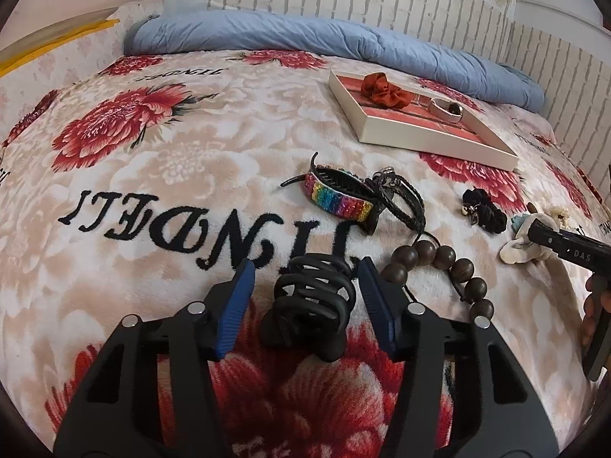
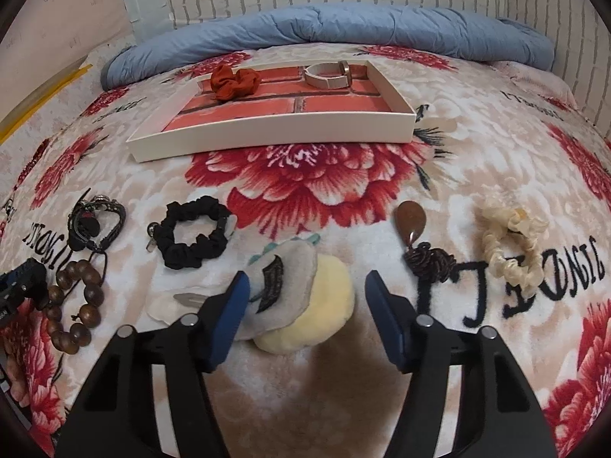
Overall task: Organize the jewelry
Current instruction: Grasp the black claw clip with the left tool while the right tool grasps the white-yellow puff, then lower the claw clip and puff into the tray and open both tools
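Note:
My left gripper (image 1: 305, 278) is open around a black claw hair clip (image 1: 309, 305) that lies on the bed between the blue pads. My right gripper (image 2: 307, 290) is open over a plush grey and yellow hair clip (image 2: 298, 297), its left pad touching it. A white tray (image 2: 275, 133) with a brick-pattern floor holds a red scrunchie (image 2: 233, 81) and a silver bangle (image 2: 328, 74). A wooden bead bracelet (image 1: 439, 267), a rainbow clip (image 1: 338, 196), black leather bracelets (image 1: 401, 194) and a black scrunchie (image 2: 194, 231) lie loose.
A brown teardrop pendant (image 2: 414, 225) and a cream scrunchie (image 2: 511, 248) lie right of my right gripper. A rolled blue quilt (image 2: 324, 26) lies along the white brick wall behind the tray. The floral blanket (image 1: 152, 175) covers the bed.

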